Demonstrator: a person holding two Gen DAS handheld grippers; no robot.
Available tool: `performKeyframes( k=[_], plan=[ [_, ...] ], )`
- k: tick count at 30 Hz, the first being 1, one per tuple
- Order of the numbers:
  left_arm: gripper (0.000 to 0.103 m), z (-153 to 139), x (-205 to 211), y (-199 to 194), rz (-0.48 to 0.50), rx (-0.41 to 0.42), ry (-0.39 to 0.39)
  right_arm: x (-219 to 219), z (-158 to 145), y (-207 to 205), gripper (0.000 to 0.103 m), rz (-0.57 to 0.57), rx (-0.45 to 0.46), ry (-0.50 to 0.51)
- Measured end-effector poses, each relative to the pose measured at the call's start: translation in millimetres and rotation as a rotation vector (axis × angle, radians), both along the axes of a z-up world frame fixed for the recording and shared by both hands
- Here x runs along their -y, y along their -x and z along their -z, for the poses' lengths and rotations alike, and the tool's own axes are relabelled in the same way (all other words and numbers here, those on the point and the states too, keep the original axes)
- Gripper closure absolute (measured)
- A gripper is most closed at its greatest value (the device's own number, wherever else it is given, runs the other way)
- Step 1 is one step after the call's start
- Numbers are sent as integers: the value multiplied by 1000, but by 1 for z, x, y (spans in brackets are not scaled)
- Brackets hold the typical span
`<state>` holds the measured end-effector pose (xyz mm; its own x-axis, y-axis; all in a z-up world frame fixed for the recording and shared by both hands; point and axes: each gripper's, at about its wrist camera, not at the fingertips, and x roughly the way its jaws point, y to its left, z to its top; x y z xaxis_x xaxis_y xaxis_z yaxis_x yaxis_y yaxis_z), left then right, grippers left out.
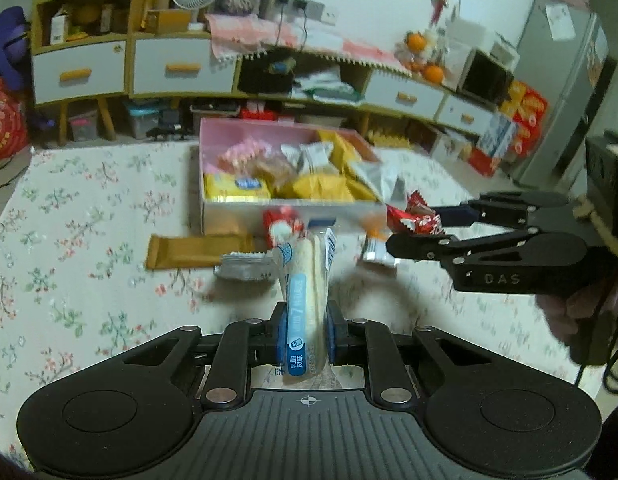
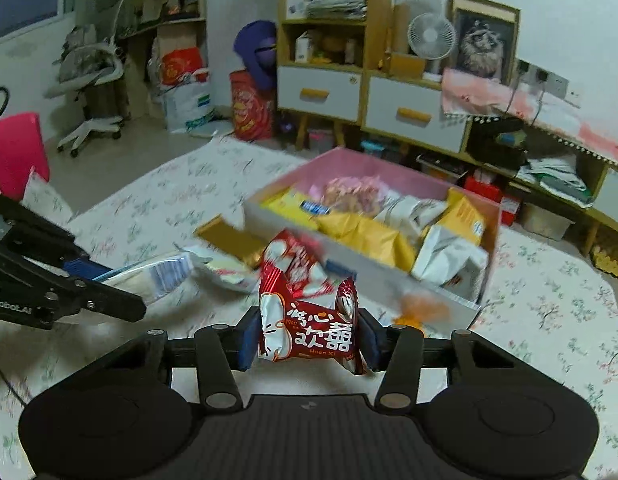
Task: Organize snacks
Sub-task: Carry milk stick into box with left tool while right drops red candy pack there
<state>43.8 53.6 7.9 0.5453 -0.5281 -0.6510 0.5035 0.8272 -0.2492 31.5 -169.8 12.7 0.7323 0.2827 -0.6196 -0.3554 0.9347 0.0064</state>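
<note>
Both fisheyes ride low behind their own fingers, angled down across the flower-print tablecloth (image 1: pixel 89 240) — left wrist faces the open pink-walled cardboard snack box (image 1: pixel 213 184) squarely, right wrist sees it (image 2: pixel 461 300) cornerwise — each glimpsing the other's jaws.

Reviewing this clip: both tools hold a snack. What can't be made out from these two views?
- Left wrist view: the loose packets beyond the blue-and-white packet are motion-blurred, with unreadable print.
- Left wrist view: an orange item at the box front is a smear.
- Right wrist view: the red packet in the right tool hides the table behind it.
- Both views: lower box contents are covered.
</note>
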Motion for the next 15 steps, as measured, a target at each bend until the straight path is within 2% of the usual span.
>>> performKeyframes(
  k=[6, 10, 15],
  plan=[
    [87, -17, 1, -14, -33, 9, 81, 5, -15, -20, 83, 49, 41, -51],
    [87, -21, 6, -32, -70, 8, 105, 9, -21, -34, 83, 88, 52, -92],
    [87, -14, 18, -63, -101, 7, 68, 15, -20, -51, 82, 178, 31, -156]
  ],
)
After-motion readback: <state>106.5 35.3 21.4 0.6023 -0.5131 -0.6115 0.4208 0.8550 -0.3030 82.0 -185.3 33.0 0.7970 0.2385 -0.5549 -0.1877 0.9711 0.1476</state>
